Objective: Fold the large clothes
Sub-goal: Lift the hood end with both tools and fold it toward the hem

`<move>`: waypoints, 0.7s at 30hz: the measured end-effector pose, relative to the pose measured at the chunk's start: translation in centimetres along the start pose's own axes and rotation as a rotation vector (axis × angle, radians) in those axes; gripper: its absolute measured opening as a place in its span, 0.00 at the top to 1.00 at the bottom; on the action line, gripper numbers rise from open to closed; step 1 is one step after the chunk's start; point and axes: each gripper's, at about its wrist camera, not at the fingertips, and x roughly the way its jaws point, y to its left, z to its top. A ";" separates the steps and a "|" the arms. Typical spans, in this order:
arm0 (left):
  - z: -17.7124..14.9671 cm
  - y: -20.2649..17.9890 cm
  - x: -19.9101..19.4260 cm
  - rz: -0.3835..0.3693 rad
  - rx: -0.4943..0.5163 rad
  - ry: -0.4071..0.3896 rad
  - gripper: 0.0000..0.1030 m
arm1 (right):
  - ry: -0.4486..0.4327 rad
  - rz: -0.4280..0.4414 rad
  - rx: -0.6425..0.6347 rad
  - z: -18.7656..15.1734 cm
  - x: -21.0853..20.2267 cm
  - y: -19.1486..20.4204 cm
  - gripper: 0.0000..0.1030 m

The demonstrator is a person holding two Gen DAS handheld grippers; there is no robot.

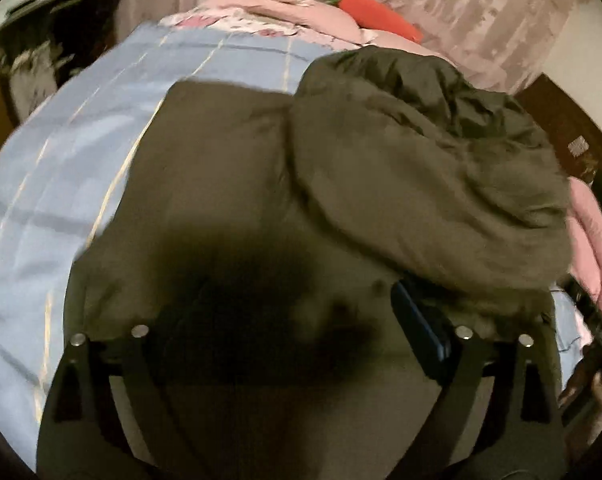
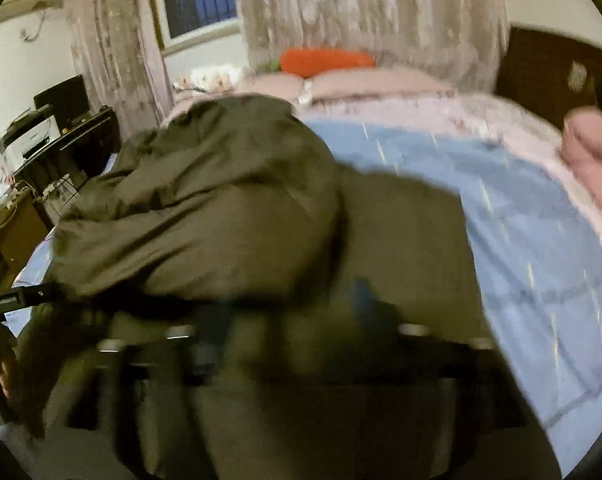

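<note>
A large dark olive coat point(image 1: 229, 184) lies on the blue checked bed sheet point(image 1: 61, 184), with one side folded over into a bulky heap point(image 1: 421, 168). My left gripper point(image 1: 301, 324) hangs just above the coat's near part. Its jaws stand wide apart with only flat fabric beneath, and one blue-padded finger point(image 1: 421, 332) shows sharply. In the right wrist view the coat point(image 2: 205, 208) fills the middle, and my right gripper point(image 2: 291, 316) is blurred over it, fingers apart, nothing pinched. Each gripper appears at the other view's edge: the right gripper point(image 1: 593, 320) and the left gripper point(image 2: 13, 300).
Pink quilt and pillows point(image 2: 373, 80) lie at the bed's far end with an orange carrot plush point(image 1: 381, 16). Curtains hang behind. A desk with a printer point(image 2: 33, 136) stands beside the bed, and a dark headboard point(image 2: 541, 68) is on the other side. A pink sleeve point(image 1: 593, 232) is at the right.
</note>
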 end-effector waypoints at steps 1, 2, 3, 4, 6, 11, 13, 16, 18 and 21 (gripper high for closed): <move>-0.4 0.2 -0.6 -0.003 -0.013 -0.009 0.08 | 0.004 0.027 0.034 -0.7 -0.9 -0.5 0.16; -0.9 0.4 -1.8 -0.005 -0.025 -0.033 0.06 | 0.016 0.050 0.056 -1.1 -1.9 -0.7 0.13; -0.9 0.3 -2.6 -0.009 -0.024 -0.053 0.05 | 0.019 0.052 0.060 -1.2 -2.6 -0.6 0.13; -0.5 -0.1 -3.5 -0.011 -0.016 -0.078 0.05 | 0.014 0.030 0.054 -0.7 -3.5 -0.4 0.13; 2.2 -2.1 -5.4 -0.020 0.019 -0.161 0.03 | -0.038 -0.026 0.011 1.5 -5.0 0.8 0.08; 11.3 -10.1 -5.0 0.000 0.153 -0.277 0.02 | -0.207 -0.098 0.030 11.9 -3.2 3.5 0.01; 14.6 -12.7 -2.5 0.008 0.176 -0.275 0.02 | -0.222 -0.123 0.061 14.9 0.1 4.1 0.01; 18.2 -15.5 3.5 0.044 0.209 -0.211 0.02 | -0.212 -0.149 0.123 17.4 6.4 4.7 0.01; 18.6 -16.5 8.1 0.076 0.234 -0.156 0.02 | -0.198 -0.149 0.149 17.8 10.2 4.8 0.01; 16.8 -15.9 12.9 0.128 0.289 -0.141 0.02 | -0.148 -0.190 0.058 16.7 16.2 5.8 0.01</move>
